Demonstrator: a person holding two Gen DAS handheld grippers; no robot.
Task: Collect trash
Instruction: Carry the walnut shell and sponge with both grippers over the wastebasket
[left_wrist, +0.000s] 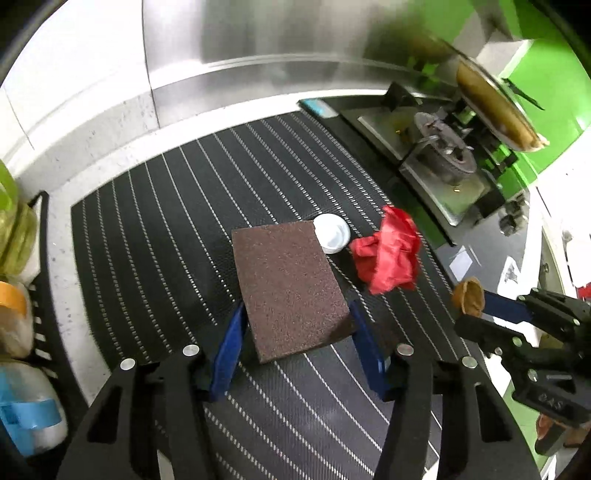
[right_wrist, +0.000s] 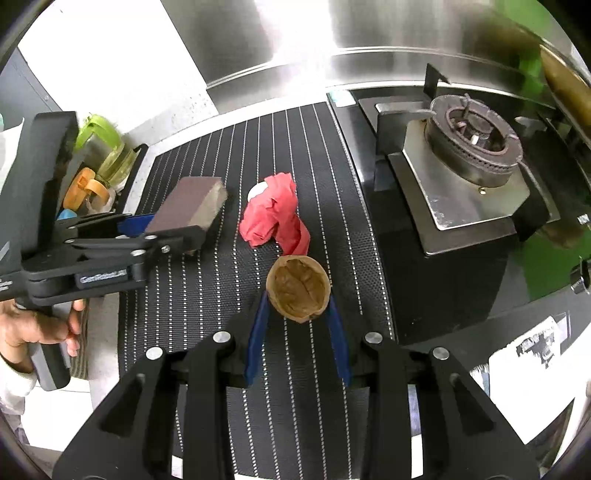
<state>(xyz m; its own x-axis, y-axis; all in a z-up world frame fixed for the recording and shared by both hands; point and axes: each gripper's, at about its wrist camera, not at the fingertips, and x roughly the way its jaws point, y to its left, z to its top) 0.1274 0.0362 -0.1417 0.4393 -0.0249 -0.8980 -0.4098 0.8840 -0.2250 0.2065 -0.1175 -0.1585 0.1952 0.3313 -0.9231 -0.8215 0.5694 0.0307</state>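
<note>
The right gripper (right_wrist: 299, 306) was clenched on half a walnut shell (right_wrist: 298, 291), held above the striped mat (right_wrist: 207, 302). The left gripper (left_wrist: 297, 314) gripped a brown sponge block (left_wrist: 291, 288) by its sides, a hand (right_wrist: 40, 328) on its handle. Just beyond lay a crumpled red wrapper (left_wrist: 388, 254) touching a white cap (left_wrist: 332, 232). Farther right stood a gas burner (right_wrist: 476, 147), and at far left a rack of bottles (right_wrist: 99, 170).

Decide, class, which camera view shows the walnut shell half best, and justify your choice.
The right wrist view: the walnut shell half sits large and central in the right gripper, its hollow facing the camera. The left wrist view shows it small, edge-on, near the frame's right side.
</note>
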